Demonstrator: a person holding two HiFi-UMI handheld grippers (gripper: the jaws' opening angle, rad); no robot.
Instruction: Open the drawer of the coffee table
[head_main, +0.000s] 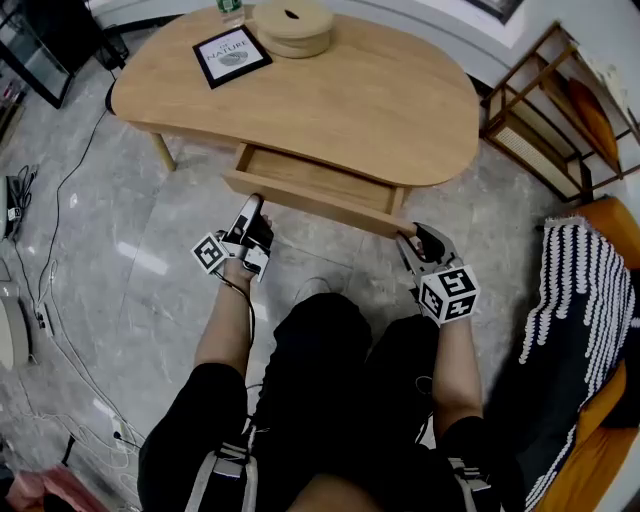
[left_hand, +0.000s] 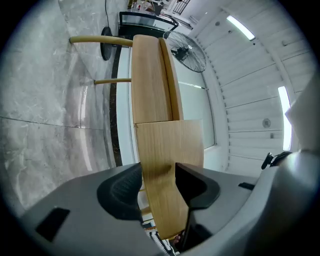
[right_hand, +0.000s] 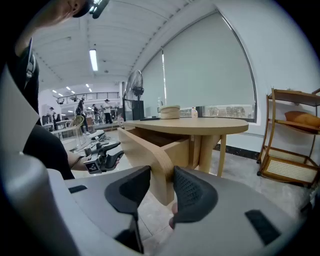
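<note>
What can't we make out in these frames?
- Pale wooden drawer: head view, its rear interior sits under the oval wooden tabletop.
- Small green-and-white item on the table's far edge: cut off by the head view's top edge.
- Left gripper jaws: head view, hidden by its own body; the left gripper view shows them clamped on the drawer's front.

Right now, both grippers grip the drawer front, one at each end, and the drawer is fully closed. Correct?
No, the drawer is not closed: the head view shows it pulled partway out from under the table top, its inside exposed. The rest holds: the left gripper and the right gripper each grip the drawer front, one at each end.
</note>
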